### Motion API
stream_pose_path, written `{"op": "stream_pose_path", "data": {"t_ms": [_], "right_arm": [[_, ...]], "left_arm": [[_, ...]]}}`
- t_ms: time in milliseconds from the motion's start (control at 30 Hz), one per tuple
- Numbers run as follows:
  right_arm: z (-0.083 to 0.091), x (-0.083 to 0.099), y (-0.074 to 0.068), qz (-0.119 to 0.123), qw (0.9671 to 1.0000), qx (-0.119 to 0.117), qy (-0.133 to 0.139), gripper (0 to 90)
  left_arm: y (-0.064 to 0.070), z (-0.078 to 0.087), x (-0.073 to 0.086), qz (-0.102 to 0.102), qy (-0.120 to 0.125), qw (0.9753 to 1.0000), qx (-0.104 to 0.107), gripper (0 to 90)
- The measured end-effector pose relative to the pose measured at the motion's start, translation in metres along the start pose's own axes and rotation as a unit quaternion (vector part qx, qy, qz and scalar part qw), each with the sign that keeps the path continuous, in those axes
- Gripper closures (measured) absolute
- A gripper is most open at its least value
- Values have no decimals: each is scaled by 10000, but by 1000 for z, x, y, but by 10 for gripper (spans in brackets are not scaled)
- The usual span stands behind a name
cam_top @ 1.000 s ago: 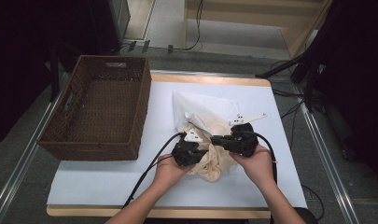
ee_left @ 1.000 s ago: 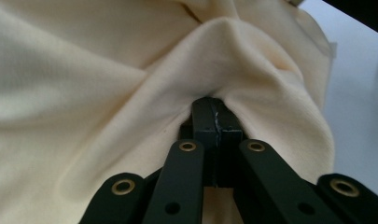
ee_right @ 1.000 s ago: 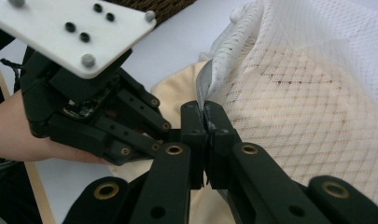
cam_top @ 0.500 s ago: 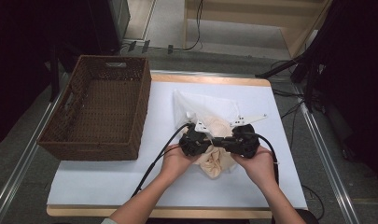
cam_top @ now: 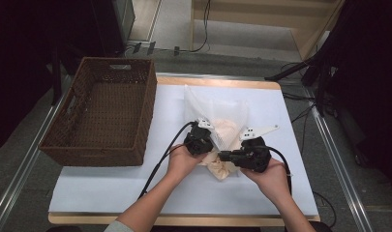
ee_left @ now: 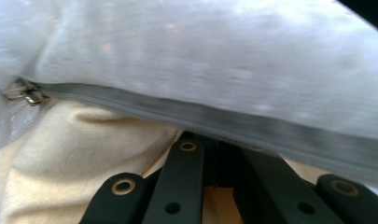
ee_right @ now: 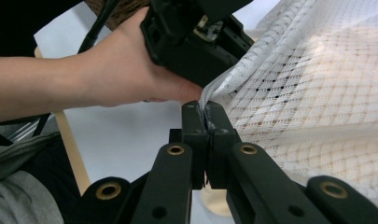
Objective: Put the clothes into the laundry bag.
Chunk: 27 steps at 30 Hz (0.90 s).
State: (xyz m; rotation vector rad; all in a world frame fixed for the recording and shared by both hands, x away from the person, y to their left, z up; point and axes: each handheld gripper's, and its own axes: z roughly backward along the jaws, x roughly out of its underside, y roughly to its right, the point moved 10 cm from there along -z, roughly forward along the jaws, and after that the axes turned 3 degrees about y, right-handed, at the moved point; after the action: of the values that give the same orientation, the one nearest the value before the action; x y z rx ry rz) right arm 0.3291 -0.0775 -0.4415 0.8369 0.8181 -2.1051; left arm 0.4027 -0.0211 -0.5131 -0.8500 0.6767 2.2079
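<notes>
Your bench (cam_top: 111, 193) carries a wicker basket (cam_top: 104, 118) on the left, w/ nothing visible inside, and the white mesh laundry bag (cam_top: 218, 108) lying near the middle, just right of the basket and apart from it. The bag has a cream garment (cam_top: 222, 166) half in it: part bulges under the mesh, part spills out at the near end between your 2 hands.

Judging by that, you're mid-job on stuffing; zip not closed yet, and the basket step, if that's the plan, is left.

Left gripper (cam_top: 199, 140): it's pushed up under the bag's grey zipper edge (ee_left: 214, 121); can't tell if its fingers are apart or together. Right gripper (ee_right: 206, 116): fingers clamped together on the mesh hem.

The zipper pull (ee_left: 25, 93) sits at the far end of the opening.
</notes>
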Motion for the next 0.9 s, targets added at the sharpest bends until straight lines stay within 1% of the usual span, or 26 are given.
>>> {"op": "stream_pose_path", "data": {"t_ms": [33,100,200,233,267,300,333,400,467,533,600,700,733,800,900], "right_arm": [[1,0,0,50,10000,33,13,899],[1,1,3,73,9998,175,23,897],[-2,1,11,6,9995,302,32,896],[-2,2,14,-41,9994,330,15,896],[-3,2,16,-51,9993,356,32,896],[-3,3,18,-56,9993,372,27,895],[-3,3,20,-62,9992,391,26,895],[-3,3,22,-90,9991,421,29,895],[-3,3,24,-136,9990,430,35,895],[-3,2,24,-146,9989,450,42,895],[-3,2,25,-137,9988,461,49,895],[-3,1,25,-146,9988,462,55,895],[-3,1,25,-152,9988,461,54,895],[-3,1,26,-150,9988,466,65,895],[-2,1,27,-167,9987,471,75,895]], "left_arm": [[0,0,1,8,19,10000,20,900],[2,1,2,-1,-11,10000,78,900],[7,7,4,-108,-51,9997,219,893],[9,10,5,-86,-47,9995,300,877],[10,13,6,-105,-77,9993,361,855],[12,17,7,-109,-76,9993,361,841],[12,21,9,-167,-104,9990,396,831],[12,30,12,-199,-121,9990,388,817],[10,39,16,-162,-134,9989,422,815],[7,48,20,-135,-149,9990,411,817],[3,56,24,-197,-131,9992,332,829],[-8,66,33,-172,-151,9994,244,858],[-12,69,37,-143,-168,9995,214,872],[-18,73,44,-36,-119,9998,180,892],[-27,77,56,16,-161,9999,50,900]]}}
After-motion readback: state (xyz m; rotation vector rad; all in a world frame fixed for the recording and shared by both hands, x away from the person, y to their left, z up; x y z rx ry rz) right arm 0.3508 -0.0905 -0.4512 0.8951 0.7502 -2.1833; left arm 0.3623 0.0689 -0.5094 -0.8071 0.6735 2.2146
